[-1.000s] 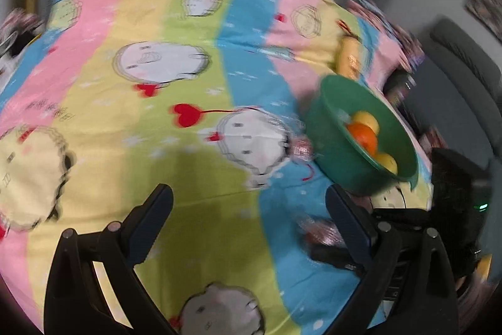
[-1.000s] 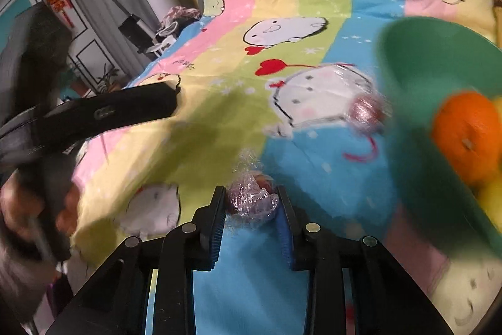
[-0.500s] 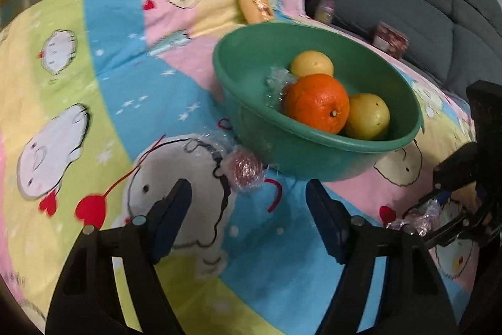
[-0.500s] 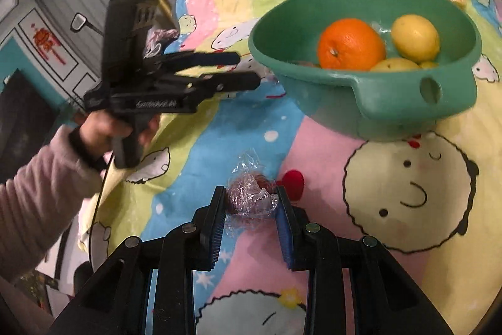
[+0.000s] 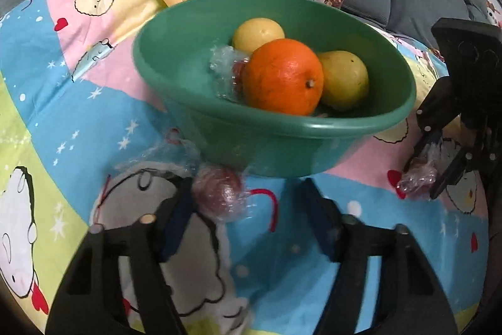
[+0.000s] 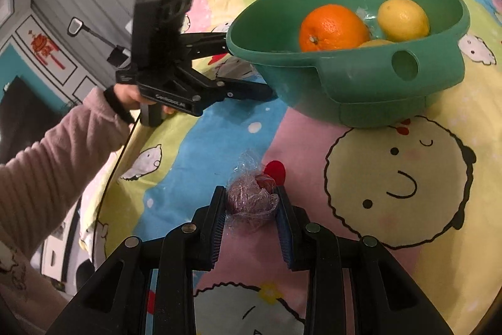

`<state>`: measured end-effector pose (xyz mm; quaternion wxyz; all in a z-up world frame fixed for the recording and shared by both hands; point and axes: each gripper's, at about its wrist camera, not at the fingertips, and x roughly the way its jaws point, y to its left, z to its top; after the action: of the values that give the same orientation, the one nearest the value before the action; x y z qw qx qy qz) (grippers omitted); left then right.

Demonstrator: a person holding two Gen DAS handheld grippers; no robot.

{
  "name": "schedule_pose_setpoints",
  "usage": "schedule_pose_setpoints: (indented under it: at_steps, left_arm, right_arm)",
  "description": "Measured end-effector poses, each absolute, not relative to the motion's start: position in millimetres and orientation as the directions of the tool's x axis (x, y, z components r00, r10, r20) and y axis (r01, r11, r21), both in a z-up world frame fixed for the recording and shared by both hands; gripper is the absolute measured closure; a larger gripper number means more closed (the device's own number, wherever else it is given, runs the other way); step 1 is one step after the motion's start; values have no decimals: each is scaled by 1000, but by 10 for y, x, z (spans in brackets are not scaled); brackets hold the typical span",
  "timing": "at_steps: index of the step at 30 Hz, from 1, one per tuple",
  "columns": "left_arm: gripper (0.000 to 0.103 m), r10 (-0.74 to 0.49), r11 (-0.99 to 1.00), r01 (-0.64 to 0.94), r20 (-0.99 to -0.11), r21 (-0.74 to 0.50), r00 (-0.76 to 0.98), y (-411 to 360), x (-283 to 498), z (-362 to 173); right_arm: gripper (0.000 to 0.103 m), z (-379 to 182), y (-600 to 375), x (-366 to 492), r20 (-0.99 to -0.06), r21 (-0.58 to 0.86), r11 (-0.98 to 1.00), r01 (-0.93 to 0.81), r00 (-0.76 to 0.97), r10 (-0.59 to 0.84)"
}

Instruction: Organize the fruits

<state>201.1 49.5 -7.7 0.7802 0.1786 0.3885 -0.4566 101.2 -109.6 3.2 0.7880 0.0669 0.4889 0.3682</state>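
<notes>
Beside green bowl (image 5: pixel 273 127), left hand-held gripper (image 5: pixel 248 203) closing round wrapped red fruit (image 5: pixel 219 193) — crinkly film

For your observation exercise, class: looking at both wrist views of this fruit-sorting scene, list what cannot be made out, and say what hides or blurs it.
- Left wrist view: the wrapped fruit in front of the left gripper is blurred; contact with the closing fingers is unclear.
- Left wrist view: the wrapped item in the green bowl is half hidden by the orange.
- Right wrist view: the bowl hides the left gripper's fingertips.
- Right wrist view: plastic wrap obscures which fruit the right gripper holds.
</notes>
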Motion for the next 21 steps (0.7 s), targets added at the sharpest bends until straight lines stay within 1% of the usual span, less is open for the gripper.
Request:
schedule_pose_setpoints:
  at_steps: [4, 5, 6, 8, 11, 15, 21]
  left_arm:
    - [59, -581, 539, 838, -757, -83, 299, 585, 2020, -66]
    - [62, -581, 546, 834, -754, -82, 306, 601, 2018, -59]
    - [67, -581, 551, 831, -751, -81, 312, 612, 2006, -42]
    - [71, -586, 572, 816, -739, -85, 333, 681, 1986, 6]
    - [72, -588, 611, 785, -722, -101, 365, 716, 1946, 48]
    - [73, -538, 671, 737, -738, -82, 407, 685, 1829, -13]
    - [73, -485, 796, 588, -734, -145, 475, 714, 1692, 31]
  right_arm:
    - [71, 42, -1018, 1023, -724, 457, 721, -520, 254, 642]
    - [71, 43, -1013, 1019, -723, 457, 722, -519, 256, 642]
    - [71, 43, -1018, 1020, -722, 457, 723, -518, 258, 642]
    - [71, 41, -996, 1010, -723, 455, 724, -518, 259, 640]
    - [71, 25, -1009, 1023, -719, 463, 723, -512, 261, 645]
    - [71, 9, -1016, 1025, -715, 466, 729, -502, 272, 644]
    - [71, -1, -1053, 1040, -705, 488, 732, -476, 280, 652]
